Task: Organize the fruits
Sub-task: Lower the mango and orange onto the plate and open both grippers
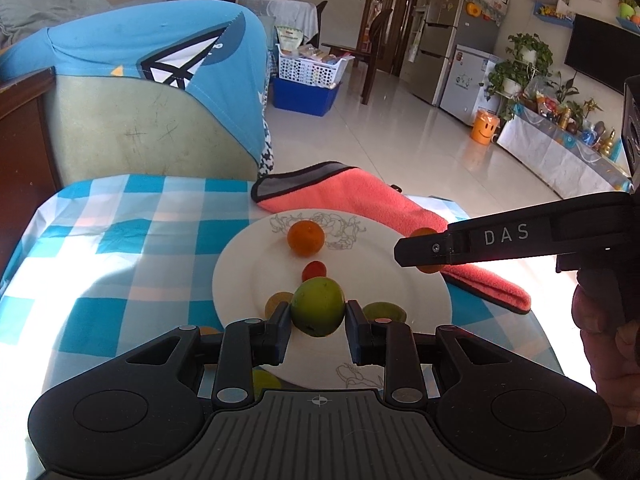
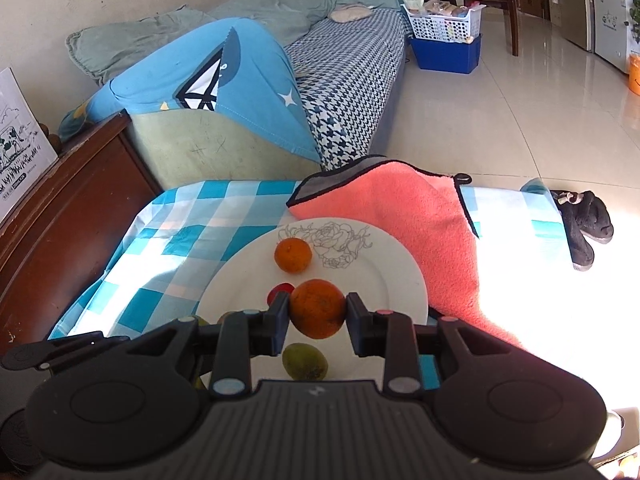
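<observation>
Now my left tongs (image 1: 318,322) are pinching a green fruit (image 1: 318,306), one finger on each side of it, up over the near part of the white plate (image 1: 240,264). My right tongs (image 2: 318,322) are pinching an orange (image 2: 317,309) the same way, over the middle of that plate. From the left camera I can see the right tongs from the side, with the orange peeking out above and below the black finger, near the plate's right rim.

The plate sits on the desk (image 1: 120,240), which has a blue and white checked cloth, close to its far edge. On the plate lie a small orange (image 1: 305,238) near the far rim by the drawn flowers, a little red fruit (image 1: 314,270) in the middle, and a greenish fruit (image 2: 305,361) nearer to me. In the left view, one more yellowish fruit (image 1: 278,302) lies just behind the left finger.

A pink towel (image 2: 400,220) lies by the far right corner of the desk, touching the plate's rim. A hand (image 1: 612,344) holds the right tool.
</observation>
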`<state>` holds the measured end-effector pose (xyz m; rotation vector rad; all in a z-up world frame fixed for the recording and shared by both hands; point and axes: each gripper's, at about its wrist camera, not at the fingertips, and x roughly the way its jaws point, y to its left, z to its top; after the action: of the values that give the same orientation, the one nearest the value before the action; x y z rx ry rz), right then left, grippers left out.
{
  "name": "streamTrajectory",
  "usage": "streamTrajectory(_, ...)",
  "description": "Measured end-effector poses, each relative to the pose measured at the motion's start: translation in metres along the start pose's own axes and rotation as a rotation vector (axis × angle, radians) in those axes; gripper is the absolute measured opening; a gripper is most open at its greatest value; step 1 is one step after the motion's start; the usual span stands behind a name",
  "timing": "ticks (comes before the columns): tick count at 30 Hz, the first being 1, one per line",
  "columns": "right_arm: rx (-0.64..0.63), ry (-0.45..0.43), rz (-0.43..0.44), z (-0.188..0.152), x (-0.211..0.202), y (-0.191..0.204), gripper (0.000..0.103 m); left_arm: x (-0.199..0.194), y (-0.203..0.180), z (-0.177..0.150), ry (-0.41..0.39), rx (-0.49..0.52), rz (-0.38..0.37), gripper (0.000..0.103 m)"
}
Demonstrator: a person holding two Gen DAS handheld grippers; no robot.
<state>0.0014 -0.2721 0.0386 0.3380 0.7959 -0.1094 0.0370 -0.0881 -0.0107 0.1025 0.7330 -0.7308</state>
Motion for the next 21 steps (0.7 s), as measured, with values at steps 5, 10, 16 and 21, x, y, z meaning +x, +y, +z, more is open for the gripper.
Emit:
streamTrajectory(5,0.017,0.038,-0.007,0.000,0.013,-0.003,0.030,0.012,-0.002,-0.002,0.023,-0.001,-0.011,0.026)
streamTrajectory(10,0.025,0.062,-0.008,-0.001,0.023,-0.003,0.030,0.020,-0.006,-0.004,0.031,0.009,-0.019,0.026)
streamTrajectory(16,0.052,0.084,-0.004,-0.002,0.032,-0.005,0.034,0.016,-0.008,-0.003,0.012,0.014,-0.016,0.030)
streamTrajectory(21,0.058,0.061,0.020,0.000,0.028,-0.005,0.041,0.001,-0.004,0.003,-0.031,-0.005,0.014,0.056)
